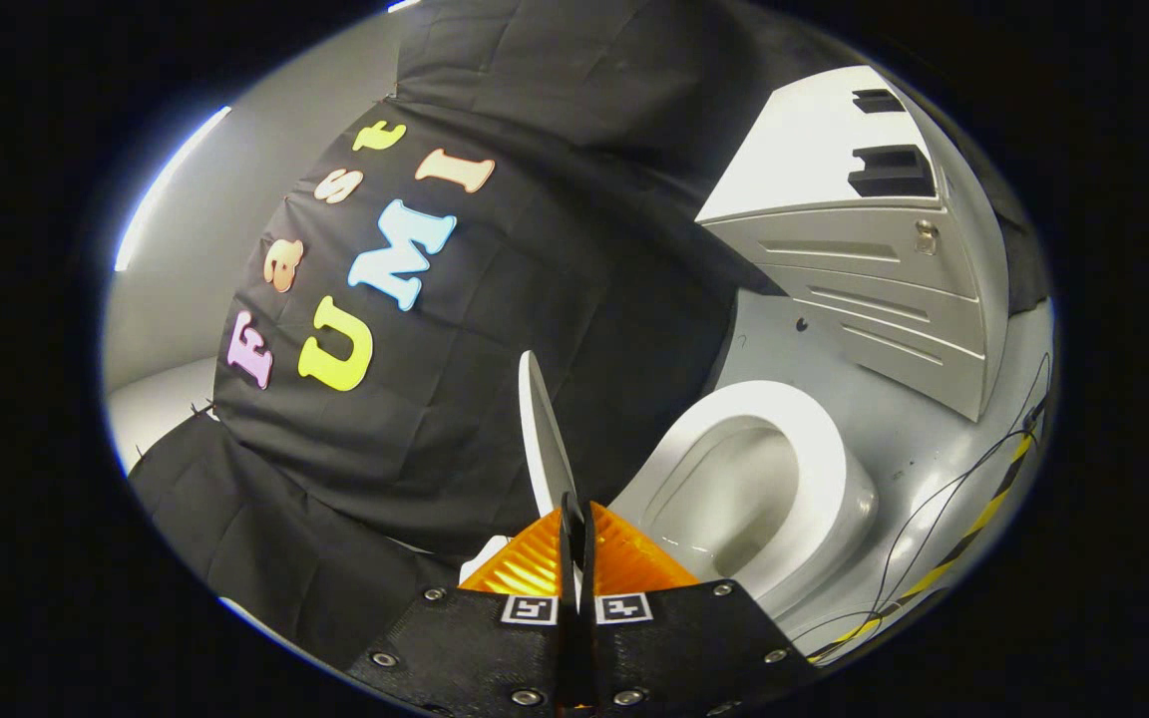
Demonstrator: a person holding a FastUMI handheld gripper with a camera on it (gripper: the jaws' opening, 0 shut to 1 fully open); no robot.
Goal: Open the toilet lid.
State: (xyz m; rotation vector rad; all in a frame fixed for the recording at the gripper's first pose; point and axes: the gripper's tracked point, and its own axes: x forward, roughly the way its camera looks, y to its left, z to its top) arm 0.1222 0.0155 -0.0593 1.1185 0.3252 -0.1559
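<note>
The white toilet lid (541, 429) stands raised, seen almost edge-on, rising away from my fingertips against the black cloth wall. My gripper (575, 511) is shut on the lid's free edge, which runs in between the two fingers. Beside the lid lies the open toilet, its white seat ring (827, 454) and the bowl (734, 499) inside fully exposed. The lid's hinge end is hidden behind the gripper body.
A grey cabinet (864, 269) with drawers and a small latch stands beyond the toilet on the grey floor (924, 439). Thin black cables (919, 543) and a strip of yellow-black tape (983, 514) run along the floor past the bowl. Black cloth (495, 299) hangs close behind the lid.
</note>
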